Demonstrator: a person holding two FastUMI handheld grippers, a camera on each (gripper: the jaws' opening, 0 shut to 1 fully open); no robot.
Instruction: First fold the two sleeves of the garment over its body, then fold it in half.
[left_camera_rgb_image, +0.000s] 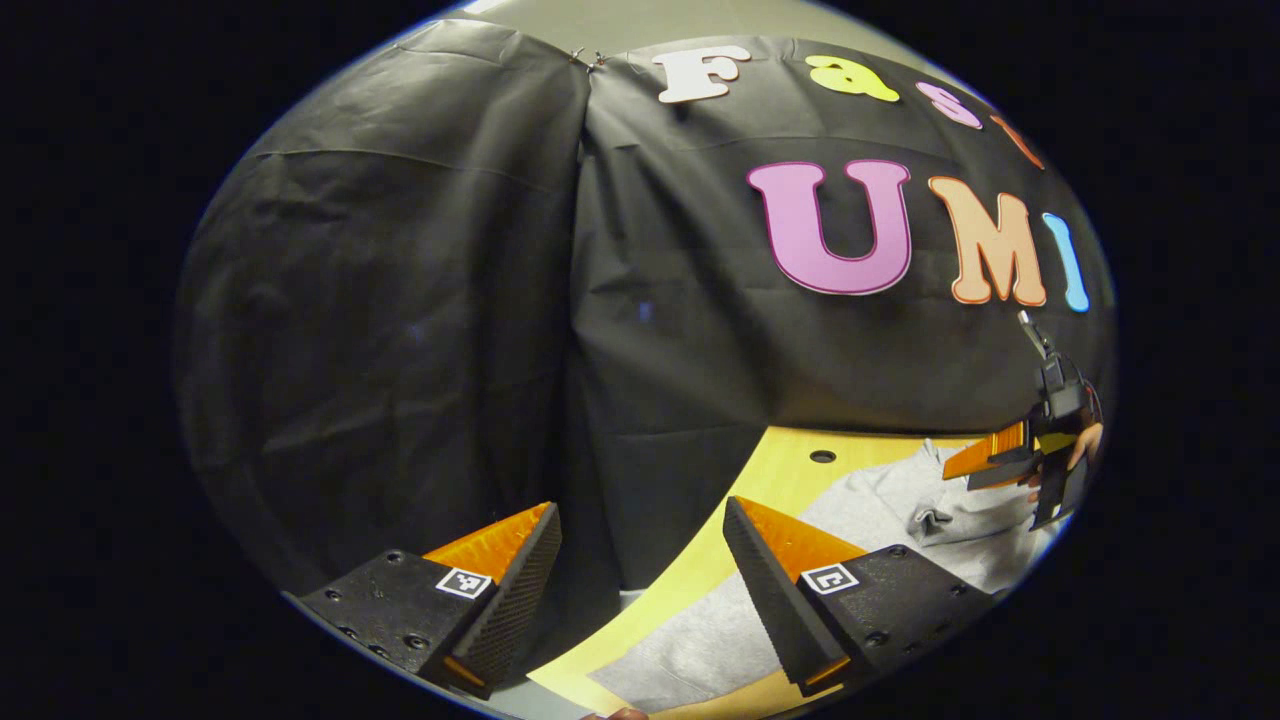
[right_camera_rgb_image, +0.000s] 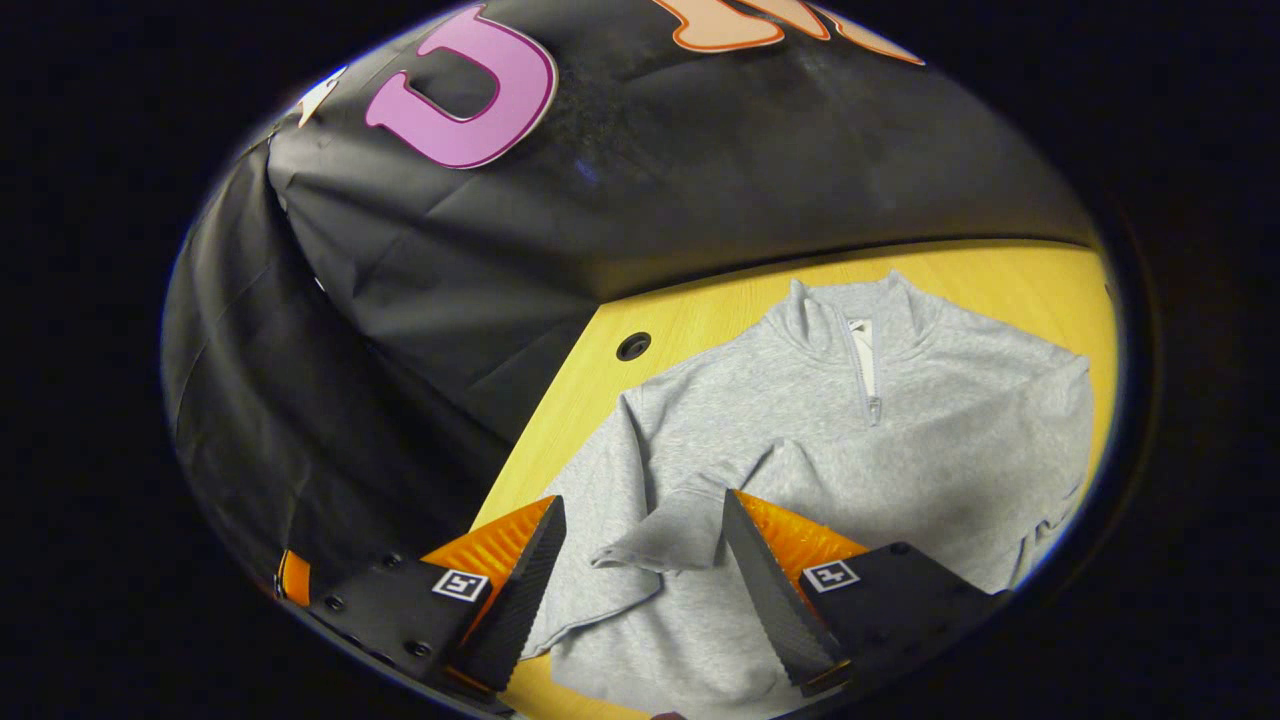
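A light grey zip-neck sweatshirt (right_camera_rgb_image: 860, 450) lies flat on the yellow wooden table (right_camera_rgb_image: 1000, 280), collar toward the black wall. One sleeve is folded across the body, and its cuff (right_camera_rgb_image: 640, 545) lies just below the gap of my right gripper (right_camera_rgb_image: 640, 560), which hovers open over it without touching. My left gripper (left_camera_rgb_image: 640, 560) stands open above the table's edge, with the sweatshirt's grey cloth (left_camera_rgb_image: 700, 650) beneath its right finger. The left gripper view also shows the right gripper (left_camera_rgb_image: 975, 468) farther off, held by a hand over the sweatshirt.
The black cloth wall (right_camera_rgb_image: 700, 180) rises close behind the table and wraps round its left side. A round cable hole (right_camera_rgb_image: 632, 346) sits in the tabletop beside the sweatshirt's shoulder. Bare wood shows beyond the collar.
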